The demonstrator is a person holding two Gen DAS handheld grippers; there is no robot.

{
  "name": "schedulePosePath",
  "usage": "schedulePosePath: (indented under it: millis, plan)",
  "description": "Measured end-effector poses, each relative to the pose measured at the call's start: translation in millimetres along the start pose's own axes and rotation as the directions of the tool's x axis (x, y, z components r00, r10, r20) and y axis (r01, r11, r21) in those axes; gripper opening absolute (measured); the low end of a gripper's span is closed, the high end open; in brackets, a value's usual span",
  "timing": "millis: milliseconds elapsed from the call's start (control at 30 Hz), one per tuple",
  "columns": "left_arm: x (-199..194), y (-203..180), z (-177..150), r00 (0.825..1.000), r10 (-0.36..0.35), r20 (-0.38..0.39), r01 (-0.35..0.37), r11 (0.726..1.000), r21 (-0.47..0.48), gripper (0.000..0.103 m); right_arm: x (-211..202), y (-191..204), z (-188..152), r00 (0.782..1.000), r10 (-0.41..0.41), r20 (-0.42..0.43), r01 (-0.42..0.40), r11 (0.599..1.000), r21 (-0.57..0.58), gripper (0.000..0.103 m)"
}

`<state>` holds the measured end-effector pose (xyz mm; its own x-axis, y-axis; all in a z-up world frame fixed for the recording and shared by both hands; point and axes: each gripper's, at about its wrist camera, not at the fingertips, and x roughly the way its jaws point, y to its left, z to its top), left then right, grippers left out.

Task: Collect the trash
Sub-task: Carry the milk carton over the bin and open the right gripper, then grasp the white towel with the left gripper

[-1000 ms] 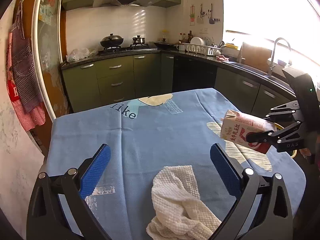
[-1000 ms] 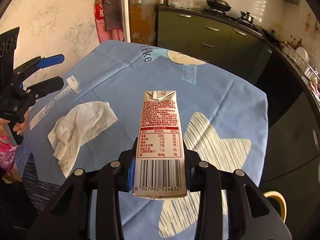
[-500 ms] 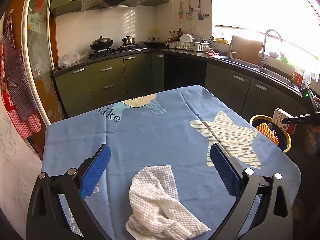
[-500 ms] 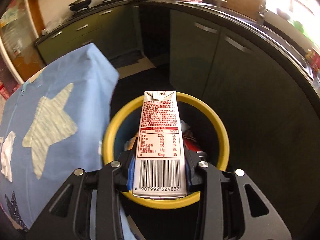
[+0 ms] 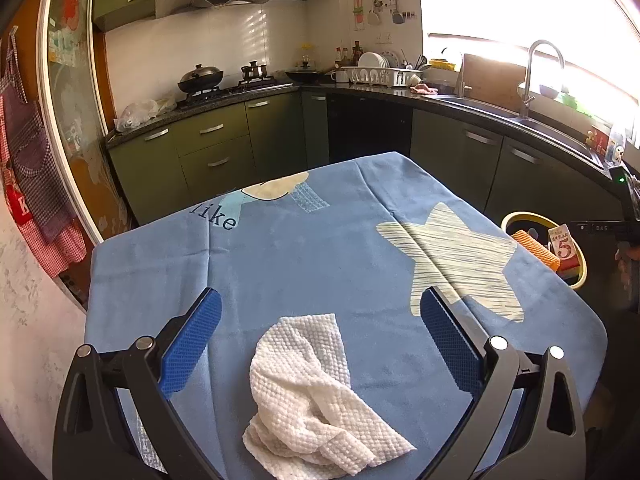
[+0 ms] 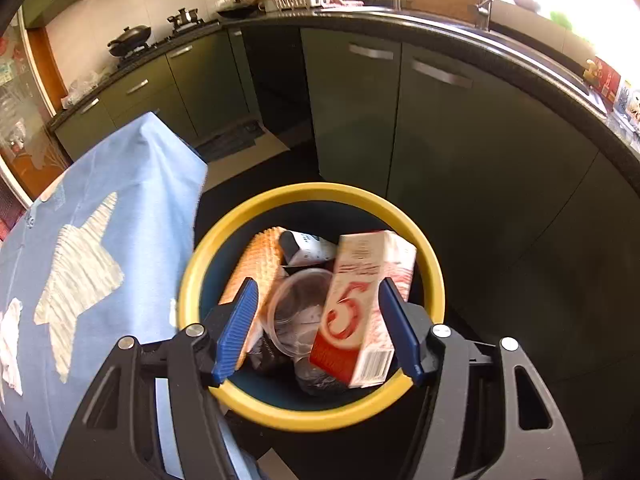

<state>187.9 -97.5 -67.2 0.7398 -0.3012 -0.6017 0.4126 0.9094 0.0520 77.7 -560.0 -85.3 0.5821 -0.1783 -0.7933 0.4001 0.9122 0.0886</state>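
**Carton dropped, paper towel next**

Our right gripper [image 6: 316, 328] hung over the bin [image 6: 430, 276] at the centre of its frame; its jaws had just been opening and stood wide, pressing on nothing. The carton [image 6: 360, 312] lay tilted between them but free, already inside the yellow rim, resting on a clear plastic cup [image 6: 296, 304] and an orange ribbed sheet [image 6: 256, 264]. We judged the carton light, stiff and boxy, with smooth printed faces.

Our left gripper [image 5: 316, 344] had its jaws wide too, empty, hovering above the towel [image 5: 312, 392] at lower centre of its view. This crumpled white paper towel lay on the blue cloth of the table [image 5: 280, 248]. It looked soft, dimpled, nearly weightless and unbreakable. We judged the raised bunched fold in its middle the best place to pinch, since flat edges would slip away.
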Motion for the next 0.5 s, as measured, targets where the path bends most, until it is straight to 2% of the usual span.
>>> schedulePosePath:
  millis: [267,500]
  plan:
    - [-11,17,-11,0.998,0.057,-0.04,-0.058,0.998,-0.015,0.098,-33,27,-23,0.994,0.104,0.03,-0.103,0.994,-0.04,0.068]
    - [-6,19,-29,0.989,0.075,-0.125,-0.074,0.997,0.013,0.098,-44,45,-31,0.991,0.131,0.039,-0.127,0.988,-0.086,0.069]
